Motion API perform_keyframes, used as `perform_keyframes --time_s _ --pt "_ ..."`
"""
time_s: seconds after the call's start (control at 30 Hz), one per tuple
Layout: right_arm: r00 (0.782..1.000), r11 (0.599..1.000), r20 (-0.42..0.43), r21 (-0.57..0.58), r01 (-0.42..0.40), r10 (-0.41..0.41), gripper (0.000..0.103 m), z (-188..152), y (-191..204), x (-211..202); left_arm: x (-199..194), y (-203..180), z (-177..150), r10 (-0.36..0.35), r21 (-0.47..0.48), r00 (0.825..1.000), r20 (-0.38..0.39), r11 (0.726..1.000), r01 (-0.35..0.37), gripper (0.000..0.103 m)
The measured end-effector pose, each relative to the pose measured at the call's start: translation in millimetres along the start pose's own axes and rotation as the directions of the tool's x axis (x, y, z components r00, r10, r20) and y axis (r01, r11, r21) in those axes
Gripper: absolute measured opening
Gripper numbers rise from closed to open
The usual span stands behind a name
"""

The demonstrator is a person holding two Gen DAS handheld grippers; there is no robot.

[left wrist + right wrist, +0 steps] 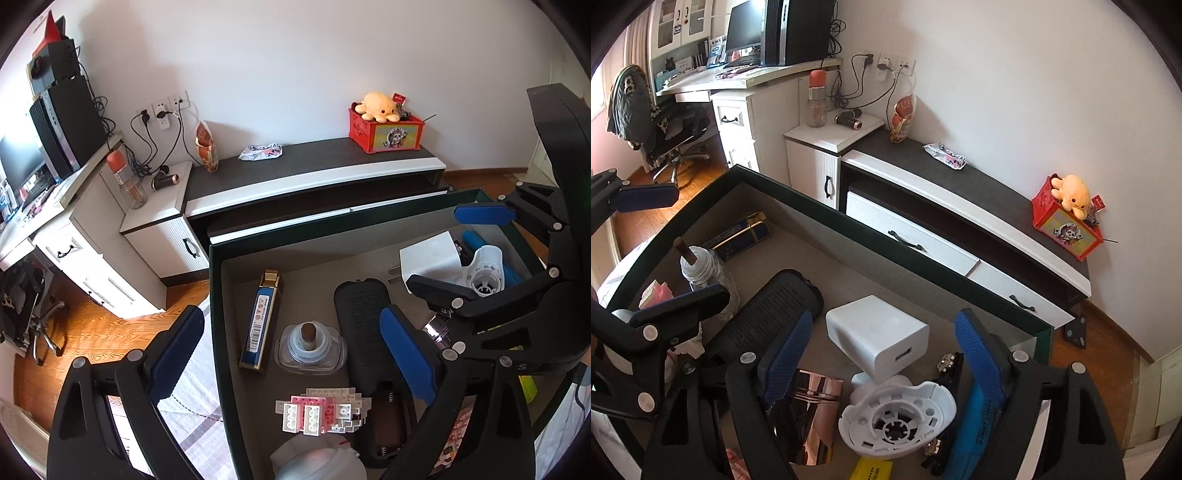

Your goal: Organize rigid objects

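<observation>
A dark green box [216, 314] holds several rigid objects. In the left wrist view I see a blue and gold lighter [260, 319], a small glass bottle [308, 345], a black remote [360, 314] and a pink and white brick model [321, 410]. My left gripper [291, 356] is open above them, one finger outside the box's left wall. My right gripper [884, 360] is open over a white charger [877, 338], a white plastic reel [897, 417], a copper-coloured shiny case [809, 413] and a blue marker [975, 424]. Neither gripper holds anything.
A dark TV bench [314, 166] stands behind the box with a red box and yellow plush octopus [382, 107]. A white cabinet [827, 147] carries a bottle. A desk with a monitor [744, 26] and an office chair [661, 122] stand to the left, on wood floor.
</observation>
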State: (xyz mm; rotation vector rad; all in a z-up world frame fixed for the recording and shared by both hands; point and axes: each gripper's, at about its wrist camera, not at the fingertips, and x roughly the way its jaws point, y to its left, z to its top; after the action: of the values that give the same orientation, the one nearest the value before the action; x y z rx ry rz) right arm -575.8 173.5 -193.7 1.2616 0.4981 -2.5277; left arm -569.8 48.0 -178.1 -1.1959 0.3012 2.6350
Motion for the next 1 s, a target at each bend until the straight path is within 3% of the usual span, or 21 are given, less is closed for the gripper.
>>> perform_keyframes --time_s 0.17,0.23,0.77,1.0 --pt "0.999 0.999 0.013 0.007 0.033 -0.033 0.089 -3.7 -1.5 -9.7 -6.4 -1.7 -0.1 0.01 -0.009 1.0 0.004 1.0 -0.01 0.103" --pt "0.999 0.998 0.014 0.019 0.052 -0.052 0.103 -7.4 -5.4 -14.7 -11.2 -2.8 -0.9 0.0 -0.01 1.0 0.011 1.0 0.0 0.103" --pt "0.992 0.988 0.082 0.123 0.09 -0.1 0.103 -49.3 -14.1 -81.3 -59.7 -28.4 -20.5 -0.01 -0.049 0.999 0.045 0.999 0.012 0.103" --pt "0.988 0.979 0.136 0.2 0.039 -0.067 0.103 -71.4 -14.2 -117.3 -76.6 -41.2 -37.6 0.005 -0.059 1.0 0.019 0.998 -0.004 0.103"
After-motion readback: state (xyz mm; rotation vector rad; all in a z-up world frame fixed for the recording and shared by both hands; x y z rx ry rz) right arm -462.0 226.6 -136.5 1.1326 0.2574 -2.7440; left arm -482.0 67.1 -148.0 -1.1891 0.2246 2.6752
